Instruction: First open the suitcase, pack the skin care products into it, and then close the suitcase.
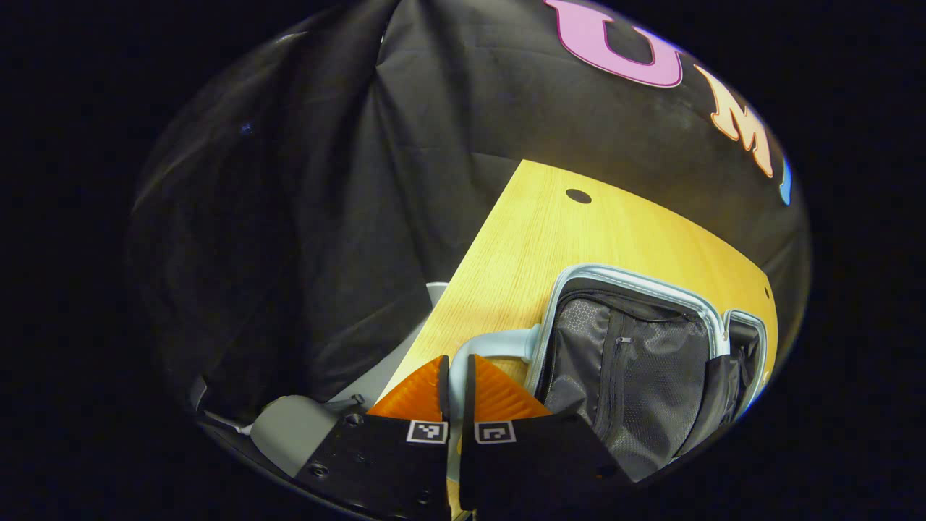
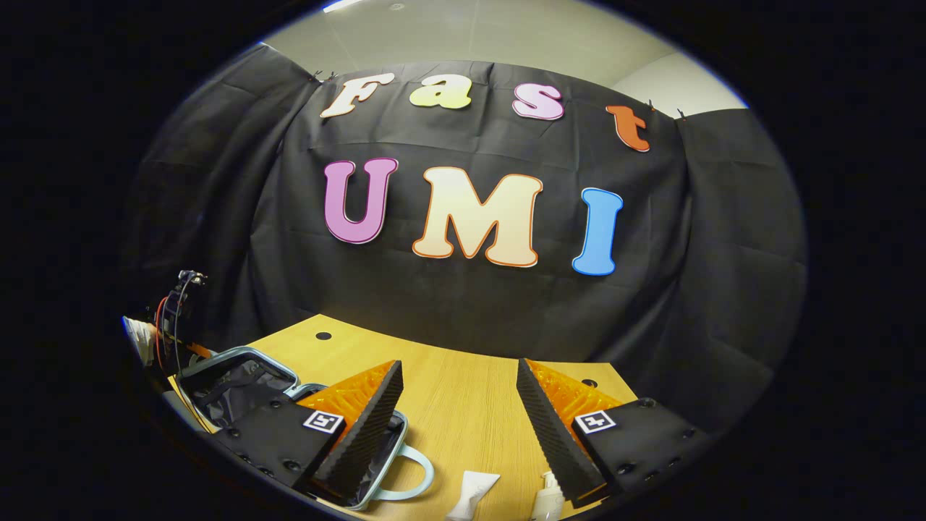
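1. In the left gripper view, the left gripper (image 1: 456,383) is pinched on the pale blue handle (image 1: 499,346) of the suitcase (image 1: 629,362), with both fingers pressing on it.
2. Just beyond, the suitcase lies open on the wooden surface (image 1: 571,231), showing its grey mesh lining and a zip pocket.
3. In the right gripper view, the right gripper (image 2: 459,405) is spread wide above the surface, holding nothing.
4. Below it, at the near edge, lie a white tube (image 2: 472,494) and a white pump bottle (image 2: 550,498), just beside each other.
5. The open suitcase lies to their left, partly hidden behind one finger of the right gripper.
6. Farther back, black cloth (image 2: 470,304) hangs behind the surface.
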`<action>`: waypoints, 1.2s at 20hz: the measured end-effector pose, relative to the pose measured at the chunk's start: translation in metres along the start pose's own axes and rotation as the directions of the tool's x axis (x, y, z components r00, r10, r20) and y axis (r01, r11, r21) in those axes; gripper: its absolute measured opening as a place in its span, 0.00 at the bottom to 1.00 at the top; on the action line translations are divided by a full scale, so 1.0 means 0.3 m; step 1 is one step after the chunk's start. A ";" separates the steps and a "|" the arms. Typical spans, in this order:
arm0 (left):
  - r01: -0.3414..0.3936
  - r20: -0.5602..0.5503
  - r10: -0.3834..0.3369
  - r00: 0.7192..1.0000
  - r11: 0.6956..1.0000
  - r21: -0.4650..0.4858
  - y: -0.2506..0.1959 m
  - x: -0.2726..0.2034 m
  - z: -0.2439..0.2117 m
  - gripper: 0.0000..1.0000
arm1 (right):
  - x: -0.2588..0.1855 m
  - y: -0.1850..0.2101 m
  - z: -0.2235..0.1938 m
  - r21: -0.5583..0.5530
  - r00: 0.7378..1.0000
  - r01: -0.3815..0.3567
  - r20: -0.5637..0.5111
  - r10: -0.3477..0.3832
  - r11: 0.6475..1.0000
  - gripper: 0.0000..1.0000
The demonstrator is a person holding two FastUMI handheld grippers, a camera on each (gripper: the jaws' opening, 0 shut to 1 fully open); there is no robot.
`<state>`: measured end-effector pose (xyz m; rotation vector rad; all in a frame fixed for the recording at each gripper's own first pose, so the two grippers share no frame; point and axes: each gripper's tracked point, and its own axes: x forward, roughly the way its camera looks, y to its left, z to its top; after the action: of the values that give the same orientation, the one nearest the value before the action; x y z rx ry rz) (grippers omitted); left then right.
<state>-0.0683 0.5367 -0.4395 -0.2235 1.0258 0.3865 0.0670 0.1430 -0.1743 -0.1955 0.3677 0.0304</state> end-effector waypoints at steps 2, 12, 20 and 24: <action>-0.053 0.007 0.053 0.999 0.999 -0.004 0.044 0.003 -0.017 0.12 | -0.005 -0.006 -0.006 0.011 1.000 -0.001 -0.002 0.001 1.000 1.00; -0.289 0.344 0.293 0.892 0.955 -0.064 0.043 -0.315 0.200 0.97 | -0.093 -0.202 -0.030 0.049 0.999 0.024 0.021 -0.025 0.998 1.00; -0.058 0.625 0.027 0.780 0.998 0.029 -0.613 -0.870 0.327 0.96 | -0.167 -0.440 -0.045 0.108 0.998 0.027 0.046 -0.032 0.994 1.00; 0.059 0.677 -0.084 0.731 0.996 0.060 -0.907 -1.104 0.297 0.99 | -0.211 -0.549 -0.057 0.133 0.998 0.014 0.062 -0.022 0.991 1.00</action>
<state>-0.0377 0.2521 -0.1082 -0.0726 0.2875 0.3396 0.0125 -0.0216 -0.1369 -0.0667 0.3038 -0.0056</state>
